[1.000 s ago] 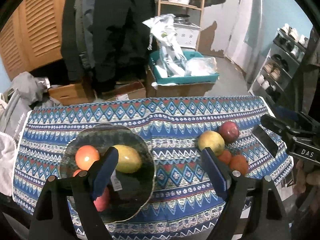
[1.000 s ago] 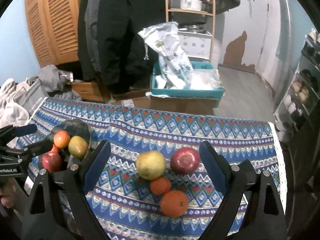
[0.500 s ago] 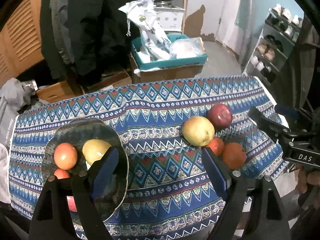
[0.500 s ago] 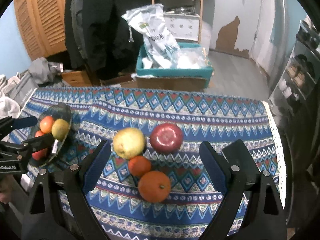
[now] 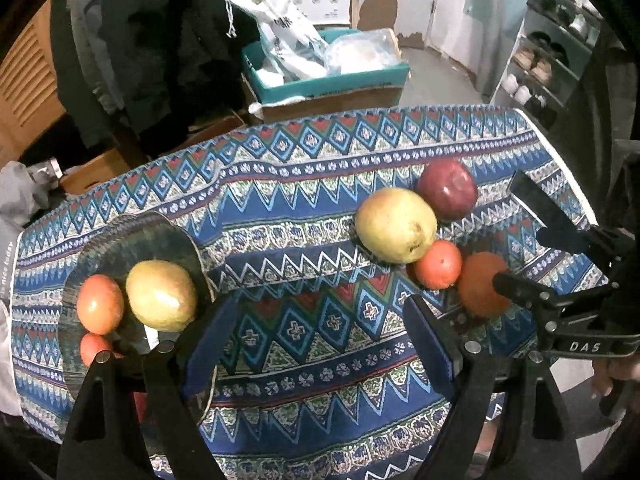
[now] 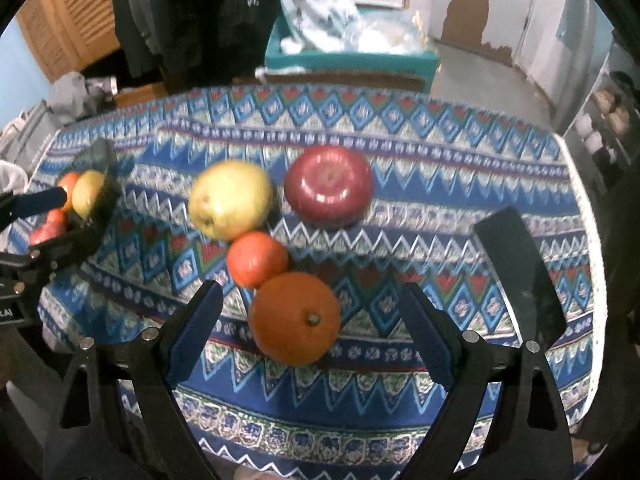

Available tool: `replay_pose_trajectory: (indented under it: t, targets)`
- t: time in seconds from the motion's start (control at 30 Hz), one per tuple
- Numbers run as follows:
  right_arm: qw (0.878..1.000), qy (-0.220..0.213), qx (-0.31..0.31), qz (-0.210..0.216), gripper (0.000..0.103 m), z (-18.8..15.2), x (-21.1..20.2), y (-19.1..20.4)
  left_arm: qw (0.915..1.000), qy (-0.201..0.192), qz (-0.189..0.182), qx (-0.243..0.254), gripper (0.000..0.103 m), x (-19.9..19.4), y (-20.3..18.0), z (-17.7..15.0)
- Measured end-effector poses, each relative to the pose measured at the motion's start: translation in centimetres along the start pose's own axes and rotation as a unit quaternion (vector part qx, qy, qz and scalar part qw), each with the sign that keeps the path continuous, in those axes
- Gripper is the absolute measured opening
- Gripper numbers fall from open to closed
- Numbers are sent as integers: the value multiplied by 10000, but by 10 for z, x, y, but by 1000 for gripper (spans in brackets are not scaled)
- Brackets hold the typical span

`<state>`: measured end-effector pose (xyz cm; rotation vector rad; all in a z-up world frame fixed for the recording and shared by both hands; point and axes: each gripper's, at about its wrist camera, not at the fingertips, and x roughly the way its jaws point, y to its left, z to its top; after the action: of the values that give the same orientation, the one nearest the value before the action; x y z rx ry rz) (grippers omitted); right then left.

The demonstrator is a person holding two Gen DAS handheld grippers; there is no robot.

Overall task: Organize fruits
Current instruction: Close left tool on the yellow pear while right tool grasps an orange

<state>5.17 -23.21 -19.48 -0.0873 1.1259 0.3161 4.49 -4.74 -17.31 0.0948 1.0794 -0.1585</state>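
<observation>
A dark glass plate (image 5: 120, 232) at the table's left holds a yellow-green fruit (image 5: 160, 295) and two orange-red ones (image 5: 100, 303). My left gripper (image 5: 318, 344) is open over bare cloth just right of the plate, with nothing between its fingers. At the right lie a yellow apple (image 6: 230, 204), a red apple (image 6: 330, 184), a small orange (image 6: 258, 258) and a large orange (image 6: 295, 318). My right gripper (image 6: 310, 332) is open, and the large orange sits between its fingers without touching them. In the left wrist view one of the right gripper's fingers (image 5: 516, 286) partly hides that orange (image 5: 478, 284).
A blue patterned cloth (image 5: 304, 216) covers the table. A dark flat shape (image 6: 520, 272) lies over the cloth right of my right gripper. Behind the table stand a teal box with bags (image 5: 320, 76), hanging dark coats (image 5: 168, 40) and a shoe rack (image 5: 552, 60).
Both grippers have sunk toward the table. The left one has drifted right, off the plate and over the cloth. The right one has come down around the large orange.
</observation>
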Motion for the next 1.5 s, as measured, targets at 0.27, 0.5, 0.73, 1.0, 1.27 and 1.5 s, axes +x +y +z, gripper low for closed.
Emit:
replay_pose_trajectory:
  t: [0.27, 0.5, 0.73, 1.0, 1.27, 1.5]
  targets:
    - [9994, 345, 20, 97, 89, -6, 25, 0, 9995, 315, -3, 60, 86, 22, -6, -9]
    - [9983, 546, 11, 218, 79, -10, 38, -2, 9993, 368, -39, 89, 86, 28, -6, -11]
    - [9970, 664, 36, 388, 66, -12, 44, 2, 9990, 375, -262, -12, 86, 30, -7, -8]
    - [9979, 581, -85, 269, 63, -10, 41, 6, 9981, 370, -438, -219, 86, 32, -9, 3]
    - [9997, 211, 68, -63, 63, -2, 22, -13, 9969, 355, -604, -364, 86, 33, -19, 19]
    - [9992, -70, 295, -278, 63, 6, 14, -33, 9957, 338, -682, -534, 86, 42, -29, 39]
